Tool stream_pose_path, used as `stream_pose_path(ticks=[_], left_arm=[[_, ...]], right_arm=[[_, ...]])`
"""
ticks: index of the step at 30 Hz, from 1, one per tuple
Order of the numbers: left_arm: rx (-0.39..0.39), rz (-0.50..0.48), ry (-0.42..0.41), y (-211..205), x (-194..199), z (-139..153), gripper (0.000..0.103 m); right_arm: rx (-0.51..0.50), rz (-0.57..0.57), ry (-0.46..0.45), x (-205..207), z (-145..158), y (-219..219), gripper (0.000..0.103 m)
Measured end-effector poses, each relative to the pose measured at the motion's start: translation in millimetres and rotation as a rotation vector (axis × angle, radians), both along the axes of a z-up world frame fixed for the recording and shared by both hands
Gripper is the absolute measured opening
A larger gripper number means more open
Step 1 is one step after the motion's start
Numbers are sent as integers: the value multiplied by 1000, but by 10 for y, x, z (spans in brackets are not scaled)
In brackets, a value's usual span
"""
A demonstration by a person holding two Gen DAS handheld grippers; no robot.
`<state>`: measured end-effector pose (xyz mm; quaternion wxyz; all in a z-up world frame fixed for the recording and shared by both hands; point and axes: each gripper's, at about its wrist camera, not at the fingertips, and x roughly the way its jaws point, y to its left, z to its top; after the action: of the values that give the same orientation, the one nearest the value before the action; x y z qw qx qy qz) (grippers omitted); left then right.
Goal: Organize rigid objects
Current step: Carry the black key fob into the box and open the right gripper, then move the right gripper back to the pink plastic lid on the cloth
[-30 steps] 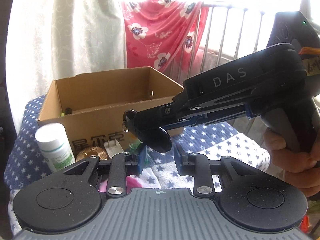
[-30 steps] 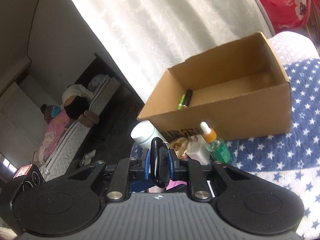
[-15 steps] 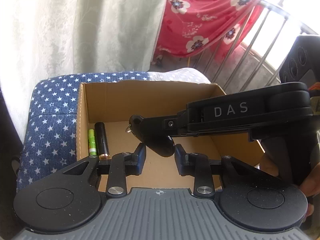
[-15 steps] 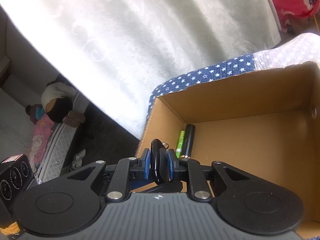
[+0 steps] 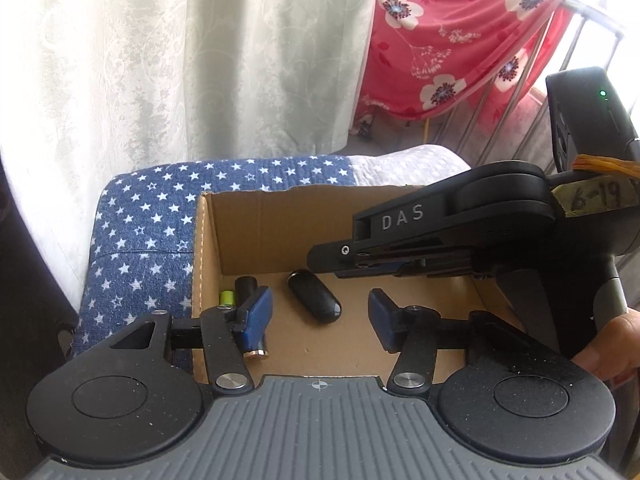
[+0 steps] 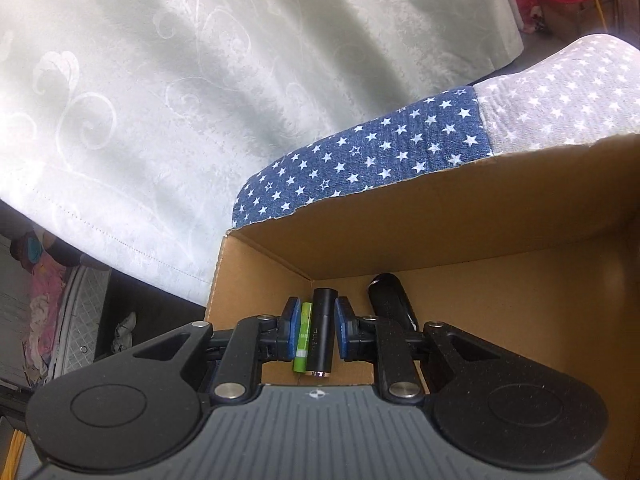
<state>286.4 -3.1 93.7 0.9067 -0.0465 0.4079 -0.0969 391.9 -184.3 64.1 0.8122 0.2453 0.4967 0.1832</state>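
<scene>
Cardboard box (image 5: 208, 240): battery (image 6: 304, 336), cylinder (image 6: 322, 326), fob (image 5: 316, 298), one each | left gripper (image 5: 319, 310) just spread, right gripper (image 6: 318, 322) ajar, both empty

Cardboard box (image 5: 248, 236) plain brown; key fob (image 5: 316, 298) inside it glossy black; battery (image 6: 303, 338) lime green beside a black tube (image 6: 321, 336); cloth (image 5: 140, 232) blue with white stars; curtain (image 5: 160, 60) white, scrolled; hanging fabric (image 5: 452, 36) red, white-flowered.

One cardboard box (image 5: 248, 236) holds three things: one green battery (image 6: 303, 340), one black tube (image 6: 321, 336), one black key fob (image 5: 316, 297)
</scene>
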Motion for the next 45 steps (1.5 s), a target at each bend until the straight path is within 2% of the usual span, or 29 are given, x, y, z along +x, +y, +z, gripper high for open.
stream_pose_path(ticks=[5,9,12,16,20,23,26,29,33,38,41,45], left_arm=[[-34,-33,-89,53,-358,240,69],[-51,-83,-165,98,-779,374,85],[-58,-141,-178,126,-1067,370,97],[-110,-199,-170,189,-1497,200,102],[-174,-262,-81,170,-1779,-165,102],[-189,-280,-34,129,-1928,-443,102],[-148,-284,-65,79,-2082,-613,103],[-132,-309,-94,34,-2237,-722,103],[-106,-297,-134,-25,-2378,-863,103],[5,-241,-206,-194,-2504,-1007,103],[76,-252,-245,-309,-2579,-1064,102],[86,-286,-236,-414,-2627,-1136,94]], right_arm=[[75,14,-82,-479,379,-276,21],[136,30,-187,-1112,677,-498,21],[142,42,-275,-1647,801,-612,22],[129,35,-345,-2256,694,-689,34],[87,0,-365,-2713,306,-653,40],[86,-20,-337,-2858,-29,-579,41],[78,-38,-311,-2909,-281,-484,41],[23,-35,-311,-2951,-430,-368,41],[-35,-9,-301,-2924,-526,-244,41],[-78,10,-287,-2899,-611,-205,40],[-98,23,-279,-2867,-651,-187,40],[-109,34,-260,-2821,-704,-181,40]])
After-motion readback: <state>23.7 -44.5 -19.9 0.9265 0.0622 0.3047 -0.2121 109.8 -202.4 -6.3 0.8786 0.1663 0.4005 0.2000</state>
